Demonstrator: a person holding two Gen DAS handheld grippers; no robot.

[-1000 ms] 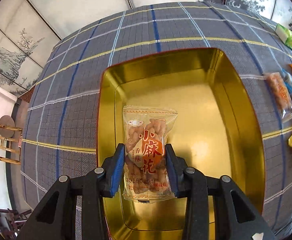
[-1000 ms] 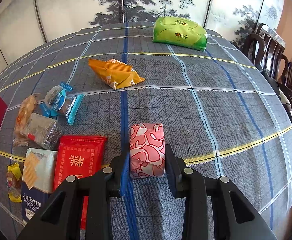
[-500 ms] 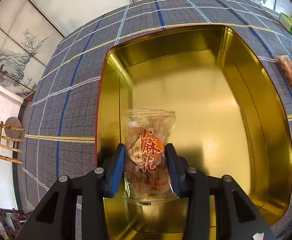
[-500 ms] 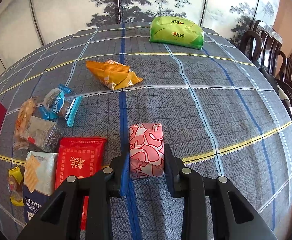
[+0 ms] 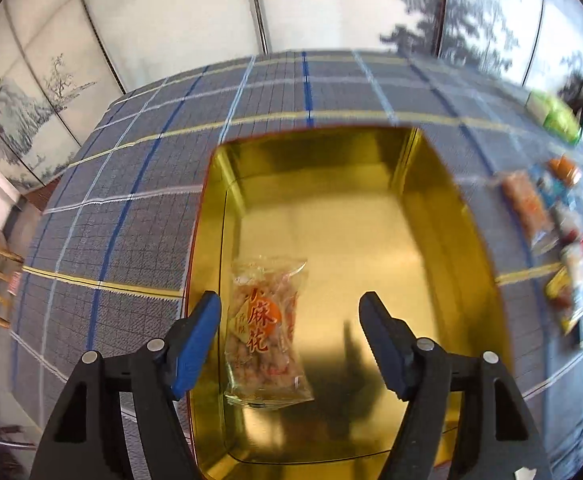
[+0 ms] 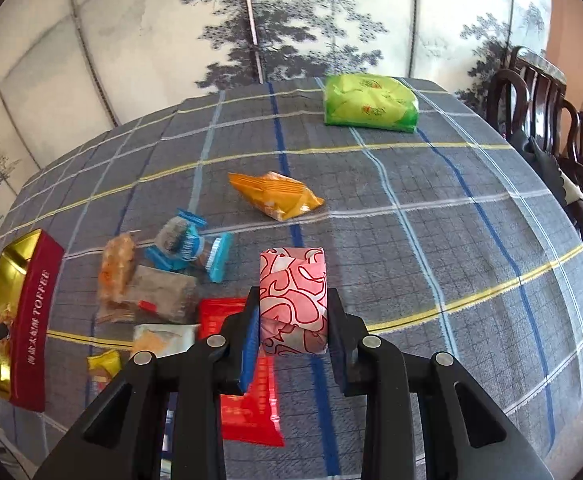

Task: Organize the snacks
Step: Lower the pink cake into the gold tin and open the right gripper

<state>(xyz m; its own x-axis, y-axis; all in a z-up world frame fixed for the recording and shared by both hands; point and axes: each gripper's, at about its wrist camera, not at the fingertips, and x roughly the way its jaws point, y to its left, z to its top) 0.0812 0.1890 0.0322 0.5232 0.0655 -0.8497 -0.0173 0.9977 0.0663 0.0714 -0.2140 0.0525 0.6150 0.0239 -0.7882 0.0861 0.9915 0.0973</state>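
Left gripper (image 5: 290,322): jaws spread wide, holding nothing; twist-snack packet (image 5: 267,330) lies in gold tin (image 5: 443,208). Right gripper (image 6: 293,320): clamped on pink wrapped packet (image 6: 293,300) above plaid tablecloth (image 6: 431,248).

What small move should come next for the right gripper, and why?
Probably carry the pink wrapped snack left toward the gold tin. The right gripper is shut on it above the tablecloth, and the left gripper is open, its twist-snack bag lying in the tin.

black left gripper (image 5: 290,336) and right gripper (image 6: 293,325), blue pads, silver screws
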